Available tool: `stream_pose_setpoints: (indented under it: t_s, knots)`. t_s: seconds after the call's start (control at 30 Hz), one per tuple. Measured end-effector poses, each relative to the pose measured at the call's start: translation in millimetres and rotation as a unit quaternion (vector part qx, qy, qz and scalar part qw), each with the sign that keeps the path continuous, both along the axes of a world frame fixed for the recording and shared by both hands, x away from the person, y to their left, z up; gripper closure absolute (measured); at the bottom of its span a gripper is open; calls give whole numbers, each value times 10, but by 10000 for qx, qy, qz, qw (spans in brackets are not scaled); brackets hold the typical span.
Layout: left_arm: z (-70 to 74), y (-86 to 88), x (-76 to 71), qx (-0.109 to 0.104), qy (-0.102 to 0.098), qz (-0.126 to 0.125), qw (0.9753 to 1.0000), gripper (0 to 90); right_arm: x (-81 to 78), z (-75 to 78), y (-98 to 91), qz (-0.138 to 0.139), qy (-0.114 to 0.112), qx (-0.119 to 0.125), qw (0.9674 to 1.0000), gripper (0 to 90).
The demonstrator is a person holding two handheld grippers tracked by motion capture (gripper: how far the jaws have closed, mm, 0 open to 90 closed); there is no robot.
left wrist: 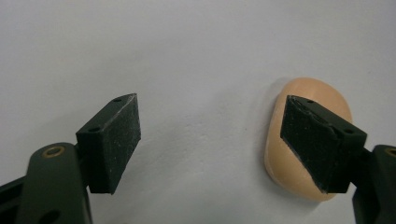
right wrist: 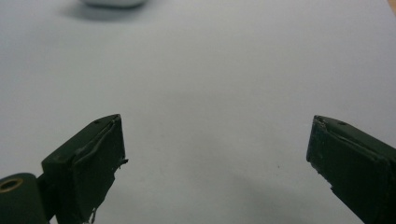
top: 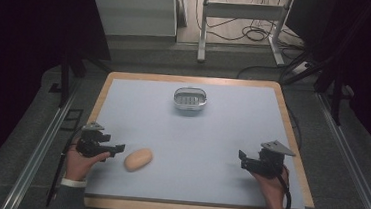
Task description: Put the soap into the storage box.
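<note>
Left gripper point(left wrist: 208, 140) is held jaws apart, empty, just beside a tan potato-like object point(top: 138, 159) on the pale mat point(top: 221, 132); right gripper point(right wrist: 215, 158) likewise spread; an approach is judged underway; centring is needed; metal basket point(top: 190, 98) lies far.

In the left gripper view, one black jaw hides part of the tan, rounded, potato-like lump point(left wrist: 303, 140). In the right gripper view, we see the pale blurred object point(right wrist: 112, 2) cut off by the top edge.
</note>
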State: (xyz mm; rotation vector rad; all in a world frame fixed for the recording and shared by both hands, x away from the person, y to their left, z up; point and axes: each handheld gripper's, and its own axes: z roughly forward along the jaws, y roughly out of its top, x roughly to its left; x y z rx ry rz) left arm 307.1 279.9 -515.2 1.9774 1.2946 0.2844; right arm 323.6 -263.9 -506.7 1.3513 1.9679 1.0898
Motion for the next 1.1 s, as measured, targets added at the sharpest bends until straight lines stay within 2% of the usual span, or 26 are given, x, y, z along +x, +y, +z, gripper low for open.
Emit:
stream_pose_setpoints:
  t_s: [0.2, 0.4, 0.57, 0.77, 0.93, 1.0, 1.1]
  knots:
    - [-8, -4, 5, 113, -11, 36, 9999, 214, -40, 22, -84, 82, -69, 82, 9999, 53]
    - [-23, -15, -11, 133, 16, -7, 9999, 214, -55, 36, -102, 115, -62, -15, 9999, 58]
    - [-2, -1, -22, 108, -32, 17, 9999, 212, -82, 40, -103, 321, -108, -158, 9993, 74]
    - [-7, -3, 2, 224, 26, -9, 9997, 212, -71, -4, -147, 302, -30, -59, 9995, 82]
    - [70, -31, 0, 321, 17, 14, 9995, 210, -77, -14, -199, 258, -7, -70, 9996, 82]
    - [110, -53, -8, 342, 23, -46, 9994, 208, -81, -10, -214, 255, -16, -26, 9997, 83]
    - [185, -101, -14, 490, 22, -138, 9987, 209, -86, -14, -206, 299, -23, -62, 9995, 88]
